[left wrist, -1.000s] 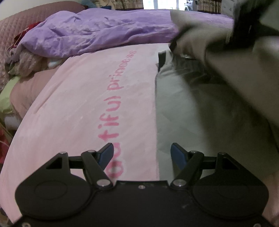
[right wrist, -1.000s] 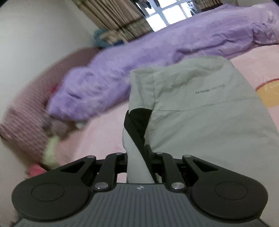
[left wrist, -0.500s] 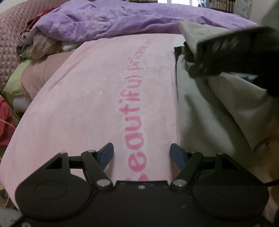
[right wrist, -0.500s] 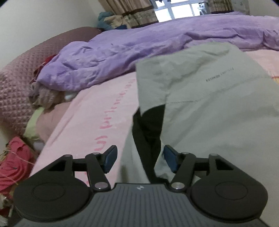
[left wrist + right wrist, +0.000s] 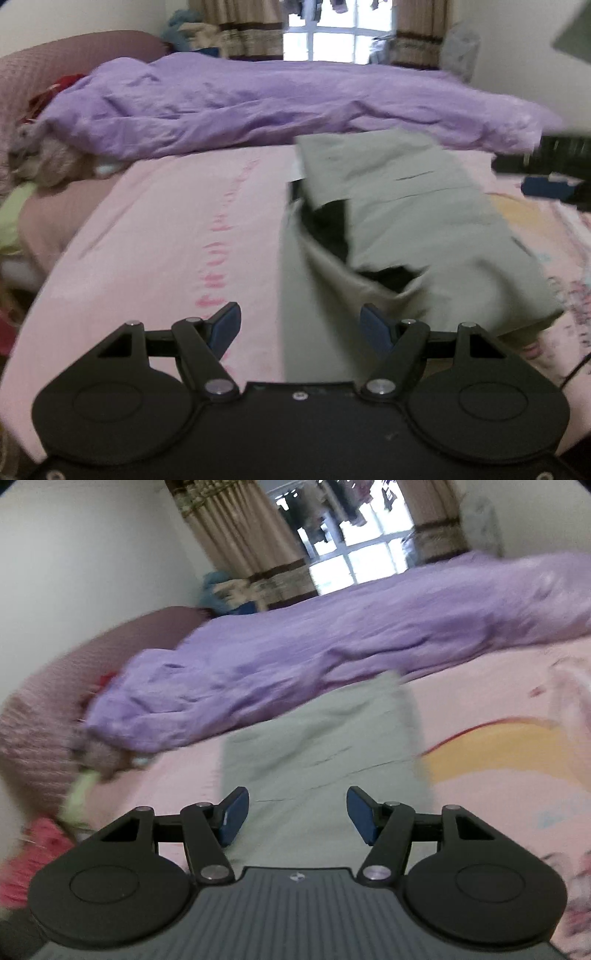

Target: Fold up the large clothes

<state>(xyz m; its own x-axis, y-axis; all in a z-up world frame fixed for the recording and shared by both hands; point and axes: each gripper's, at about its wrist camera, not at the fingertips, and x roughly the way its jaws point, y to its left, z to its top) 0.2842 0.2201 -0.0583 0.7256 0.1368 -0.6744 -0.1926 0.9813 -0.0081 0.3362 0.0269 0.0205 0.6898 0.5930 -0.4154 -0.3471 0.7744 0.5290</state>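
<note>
- Jaws of the left gripper stand well apart with nothing between them, raised above the bed; the near edge of the garment lies below the gap.
- Jaws of the right gripper are likewise spread and empty, hanging over the same garment.
- The garment, grey-green with a dark lining showing at a turned-back flap, lies spread on the pink sheet, one layer folded over another; its far end nearly reaches the purple quilt.
- Red lettering runs along the sheet left of the garment; blur leaves it unreadable.
- In the right view a yellow and red print sits on the sheet just right of the garment.
- The quilt lies bunched across the far side of the bed, with a quilted mauve headboard at left.
- Behind the bed, patterned curtains frame a bright window.
- The right gripper's dark body and a blue pad show at the right edge of the left view.
</note>
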